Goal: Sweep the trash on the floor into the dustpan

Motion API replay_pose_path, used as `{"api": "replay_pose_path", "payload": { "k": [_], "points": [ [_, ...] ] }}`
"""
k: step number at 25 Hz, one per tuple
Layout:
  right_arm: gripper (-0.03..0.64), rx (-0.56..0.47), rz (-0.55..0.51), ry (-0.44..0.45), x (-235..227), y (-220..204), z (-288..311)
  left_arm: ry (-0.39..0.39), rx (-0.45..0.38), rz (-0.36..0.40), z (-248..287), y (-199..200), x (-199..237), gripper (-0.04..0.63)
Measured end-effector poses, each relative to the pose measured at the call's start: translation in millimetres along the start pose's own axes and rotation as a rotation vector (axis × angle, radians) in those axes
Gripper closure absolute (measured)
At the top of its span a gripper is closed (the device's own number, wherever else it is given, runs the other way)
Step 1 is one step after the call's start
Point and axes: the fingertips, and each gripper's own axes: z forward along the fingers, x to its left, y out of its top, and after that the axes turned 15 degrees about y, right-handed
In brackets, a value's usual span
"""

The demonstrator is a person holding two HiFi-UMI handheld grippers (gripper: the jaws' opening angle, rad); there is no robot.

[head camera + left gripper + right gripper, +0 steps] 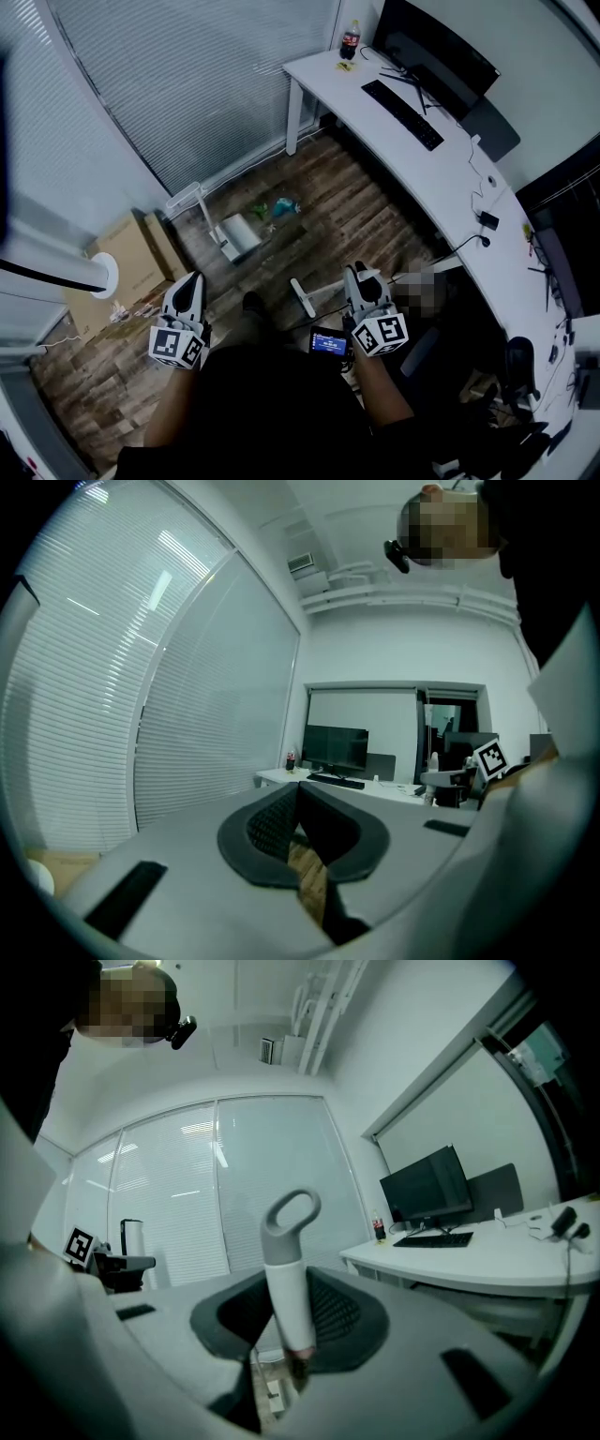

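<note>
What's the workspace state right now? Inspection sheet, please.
Surface: wood floor.
Job's things: trash loose on the floor beside the dustpan, not in it.
Clutter: cardboard box near the blinds.
Grippers: left gripper shut, empty; right gripper shut on an upright white handle.
Cables: cables on the white desk; none seen on the floor.
Surroundings: monitor, keyboard, bottle on the desk.
</note>
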Motion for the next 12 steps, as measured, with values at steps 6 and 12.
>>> {"api": "replay_pose_path", "payload": {
  "k": [6,12],
  "points": [
    [0.526,0.008,0.017,-0.01,-13,-4,14,-0.007,0.019,0.013,19,-7,13,0.575],
    [0.526,0.015,0.029,-0.023,-34,-2,37,-0.014,0.044,0.011,46,-7,25,0.549]
  ]
}}
